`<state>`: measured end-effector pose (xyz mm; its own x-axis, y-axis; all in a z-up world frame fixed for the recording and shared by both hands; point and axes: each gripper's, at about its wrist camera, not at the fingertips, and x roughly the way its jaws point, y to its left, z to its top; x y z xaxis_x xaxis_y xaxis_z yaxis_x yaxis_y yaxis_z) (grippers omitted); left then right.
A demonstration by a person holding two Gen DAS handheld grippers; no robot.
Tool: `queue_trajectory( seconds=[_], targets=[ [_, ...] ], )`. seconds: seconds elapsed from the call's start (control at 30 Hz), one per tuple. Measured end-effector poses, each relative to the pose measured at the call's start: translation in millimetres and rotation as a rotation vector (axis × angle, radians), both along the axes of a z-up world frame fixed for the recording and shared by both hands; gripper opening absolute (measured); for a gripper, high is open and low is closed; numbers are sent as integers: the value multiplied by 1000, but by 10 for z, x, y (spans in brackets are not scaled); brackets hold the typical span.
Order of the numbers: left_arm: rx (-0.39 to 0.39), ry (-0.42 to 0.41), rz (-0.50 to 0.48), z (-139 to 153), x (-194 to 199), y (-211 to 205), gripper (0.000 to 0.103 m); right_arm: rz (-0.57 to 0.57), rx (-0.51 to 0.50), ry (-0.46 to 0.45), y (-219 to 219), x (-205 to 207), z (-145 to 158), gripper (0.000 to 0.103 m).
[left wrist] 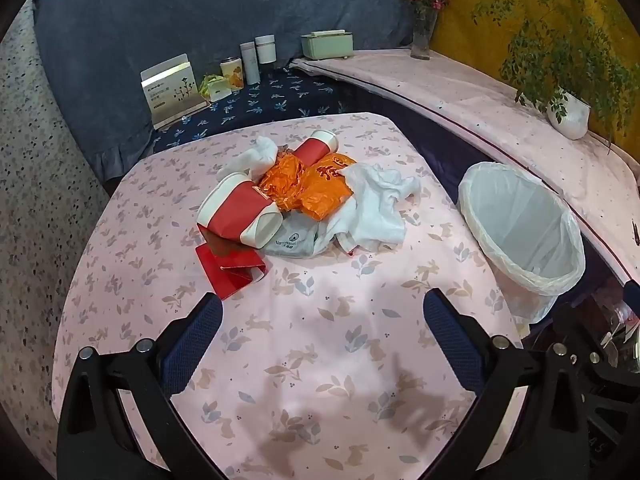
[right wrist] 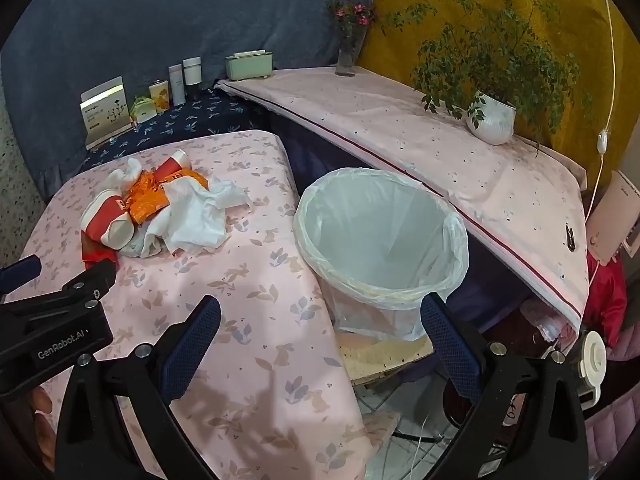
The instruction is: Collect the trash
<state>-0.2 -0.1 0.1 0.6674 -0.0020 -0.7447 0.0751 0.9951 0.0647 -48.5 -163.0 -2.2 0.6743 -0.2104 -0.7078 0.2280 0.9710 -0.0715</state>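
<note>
A heap of trash lies on the pink floral table [left wrist: 320, 360]: a red-and-white paper cup [left wrist: 236, 212] on its side, a second cup [left wrist: 318, 148] behind, orange wrappers [left wrist: 308, 188], crumpled white tissue [left wrist: 372, 208], a grey packet [left wrist: 292, 242] and a flat red carton [left wrist: 232, 268]. The heap also shows in the right wrist view [right wrist: 160, 204]. A white-lined trash bin [left wrist: 524, 232] [right wrist: 380, 236] stands right of the table. My left gripper [left wrist: 322, 316] is open and empty, short of the heap. My right gripper [right wrist: 320, 320] is open and empty, in front of the bin.
A pink-covered shelf [left wrist: 460, 92] runs behind the bin with a potted plant [left wrist: 568, 112], a flower vase [left wrist: 422, 36] and a green box [left wrist: 327, 43]. Jars and a card stand [left wrist: 172, 88] sit on a dark blue cloth at the back. The left gripper's body [right wrist: 56, 320] shows at the right wrist view's left edge.
</note>
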Motion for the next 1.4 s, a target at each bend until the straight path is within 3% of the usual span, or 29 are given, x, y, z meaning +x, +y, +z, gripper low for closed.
queue_trajectory(
  seconds=[0.27,0.6,1.4],
  targets=[
    [-3,-6,6,4,21,-25,96,-10,35,-8,-2,-28,-22,96],
    [-20,-19,-6,15,-20,25,96,1,-4,-10,48,-14,-1,96],
    [-19,-29,1,48,6,30,96,-9,9,-21,-7,-15,20,96]
  ],
)
